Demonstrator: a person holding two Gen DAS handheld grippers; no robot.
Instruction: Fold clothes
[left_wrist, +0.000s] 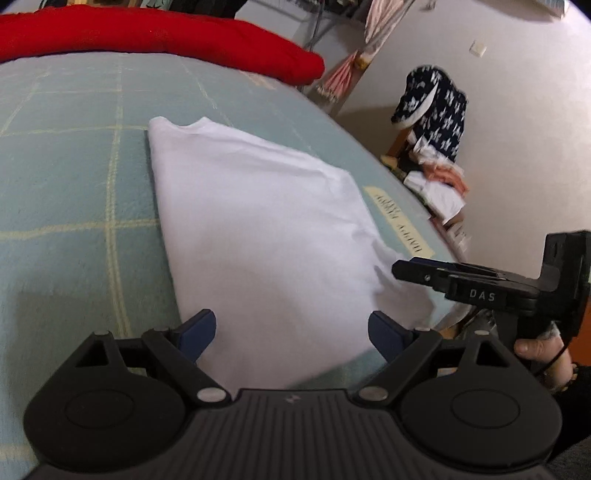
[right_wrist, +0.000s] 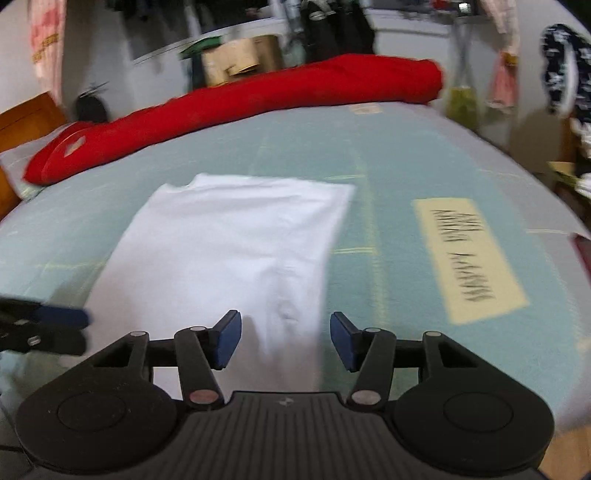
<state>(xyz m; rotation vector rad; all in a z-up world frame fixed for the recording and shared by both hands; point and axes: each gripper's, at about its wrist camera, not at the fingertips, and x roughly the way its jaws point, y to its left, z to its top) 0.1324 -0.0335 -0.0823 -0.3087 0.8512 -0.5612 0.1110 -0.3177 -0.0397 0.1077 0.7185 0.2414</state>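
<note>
Left gripper (left_wrist: 291, 332) and right gripper (right_wrist: 286, 339), both released and empty, hover over the near edge of the white garment (left_wrist: 258, 229) (partly folded), lying flat on the bed (left_wrist: 74, 184), ready for regrasping.

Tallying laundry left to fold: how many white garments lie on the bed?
1: a folded white T-shirt lies mid-bed on the green blanket. More clothes sit off-bed; others may be hidden.
</note>
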